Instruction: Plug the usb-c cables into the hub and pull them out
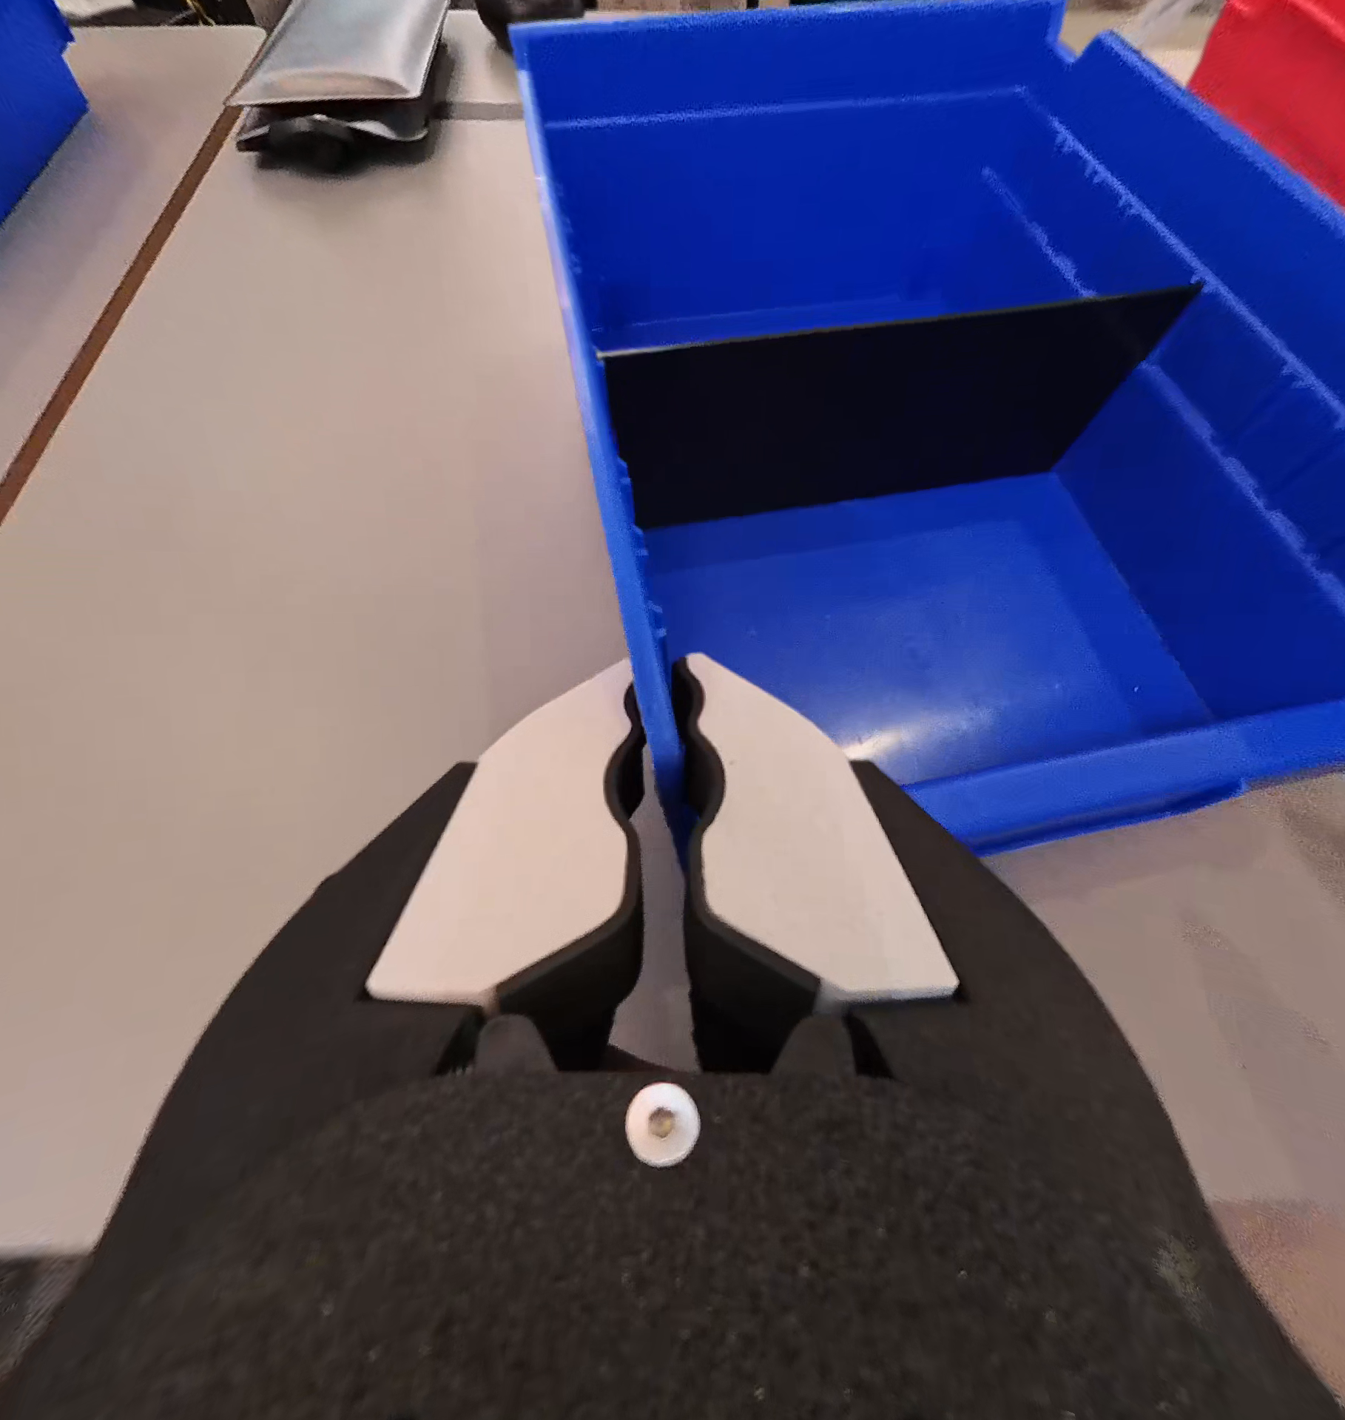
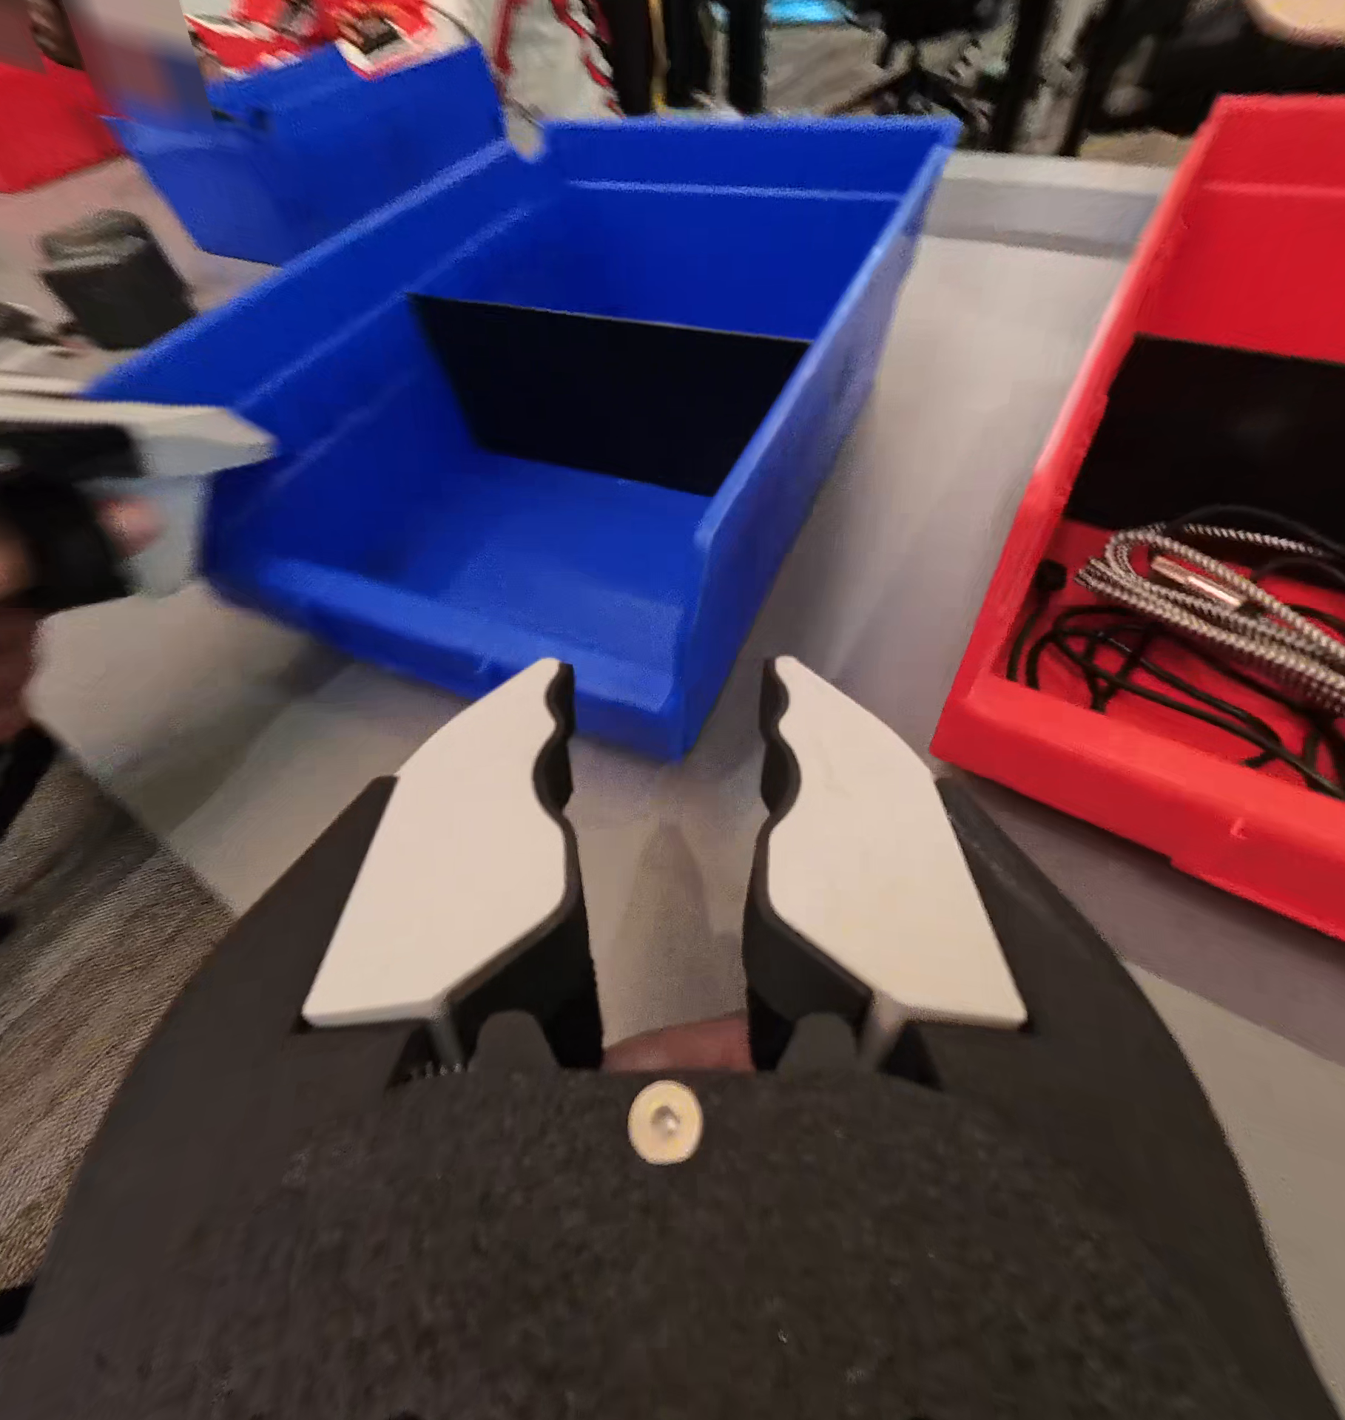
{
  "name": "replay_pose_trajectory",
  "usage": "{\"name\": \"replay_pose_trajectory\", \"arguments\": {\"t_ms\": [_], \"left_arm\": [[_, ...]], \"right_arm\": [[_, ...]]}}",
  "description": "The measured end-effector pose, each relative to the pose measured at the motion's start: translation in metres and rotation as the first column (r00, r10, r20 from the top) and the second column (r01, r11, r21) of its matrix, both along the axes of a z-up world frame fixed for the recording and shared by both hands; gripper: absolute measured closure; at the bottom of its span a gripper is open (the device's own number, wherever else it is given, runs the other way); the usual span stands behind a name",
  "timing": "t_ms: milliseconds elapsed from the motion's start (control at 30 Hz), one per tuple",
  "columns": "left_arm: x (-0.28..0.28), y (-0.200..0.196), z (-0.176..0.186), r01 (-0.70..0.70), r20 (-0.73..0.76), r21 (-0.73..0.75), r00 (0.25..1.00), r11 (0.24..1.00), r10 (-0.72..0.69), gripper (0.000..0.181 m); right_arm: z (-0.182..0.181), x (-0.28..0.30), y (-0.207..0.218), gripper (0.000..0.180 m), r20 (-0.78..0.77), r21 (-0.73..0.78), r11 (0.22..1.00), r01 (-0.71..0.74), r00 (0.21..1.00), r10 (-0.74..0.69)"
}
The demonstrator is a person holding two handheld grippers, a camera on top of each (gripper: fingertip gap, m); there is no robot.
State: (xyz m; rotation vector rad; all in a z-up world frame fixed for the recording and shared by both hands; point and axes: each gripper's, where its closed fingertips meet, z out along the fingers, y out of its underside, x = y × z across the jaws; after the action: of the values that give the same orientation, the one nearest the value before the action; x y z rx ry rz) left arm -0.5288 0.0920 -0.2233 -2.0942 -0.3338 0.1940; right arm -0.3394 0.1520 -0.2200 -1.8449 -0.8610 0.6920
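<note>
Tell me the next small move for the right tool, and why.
Probably swing the right tool rightward over the red plastic bin. Its jaws stand open with nothing between them, and it points at the blue plastic bin, whose near compartment looks empty. The braided grey cable and thin black cables lie in the red bin. No hub is visible.
</note>
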Motion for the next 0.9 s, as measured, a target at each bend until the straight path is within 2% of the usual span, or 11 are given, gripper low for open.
{"name": "replay_pose_trajectory", "arguments": {"t_ms": [67, 133, 167, 300, 367, 467, 600, 667, 800, 900], "left_arm": [[0.012, -0.017, 0.0, -0.004, -0.042, -0.023, 0.999, 1.0, 0.003, 0.176], [0.024, -0.03, 0.0, -0.009, -0.046, -0.015, 0.999, 1.0, 0.009, 0.176], [0.028, -0.036, 0.0, -0.019, -0.045, -0.011, 0.999, 1.0, 0.019, 0.176], [0.045, -0.055, 0.018, -0.056, -0.122, 0.031, 0.991, 0.998, 0.06, 0.176], [0.054, -0.057, 0.044, -0.064, -0.225, 0.073, 0.971, 0.995, 0.079, 0.176], [0.073, -0.046, 0.098, -0.032, -0.307, 0.159, 0.948, 0.987, 0.081, 0.176], [0.12, 0.002, 0.163, 0.065, -0.335, 0.254, 0.942, 0.965, 0.025, 0.176], [0.154, 0.04, 0.178, 0.128, -0.356, 0.24, 0.934, 0.962, -0.035, 0.175], [0.245, 0.123, 0.183, 0.257, -0.327, 0.204, 0.927, 0.945, -0.181, 0.174], [0.331, 0.179, 0.164, 0.348, -0.299, 0.178, 0.91, 0.921, -0.286, 0.175]], "right_arm": [[-0.012, -0.006, 0.004, 0.135, 0.058, -0.031, 0.999, 0.04, 0.998, -0.038], [-0.018, -0.006, 0.001, 0.151, 0.092, -0.043, 0.997, 0.061, 0.994, -0.056], [-0.017, -0.002, 0.002, 0.164, 0.106, -0.024, 0.996, 0.081, 0.991, -0.078], [-0.002, 0.01, -0.001, 0.176, 0.095, 0.06, 0.993, 0.102, 0.99, -0.107], [0.018, 0.018, 0.002, 0.177, 0.041, 0.121, 0.986, 0.113, 0.992, -0.119], [0.072, 0.039, 0.009, 0.177, -0.051, 0.233, 0.961, 0.15, 0.989, -0.142], [0.142, 0.098, 0.043, 0.177, -0.127, 0.312, 0.914, 0.261, 0.964, -0.232], [0.164, 0.139, 0.07, 0.177, -0.146, 0.323, 0.884, 0.338, 0.941, -0.306], [0.172, 0.242, 0.129, 0.177, -0.111, 0.303, 0.837, 0.456, 0.889, -0.444], [0.156, 0.335, 0.166, 0.178, -0.109, 0.237, 0.784, 0.574, 0.817, -0.566]]}}
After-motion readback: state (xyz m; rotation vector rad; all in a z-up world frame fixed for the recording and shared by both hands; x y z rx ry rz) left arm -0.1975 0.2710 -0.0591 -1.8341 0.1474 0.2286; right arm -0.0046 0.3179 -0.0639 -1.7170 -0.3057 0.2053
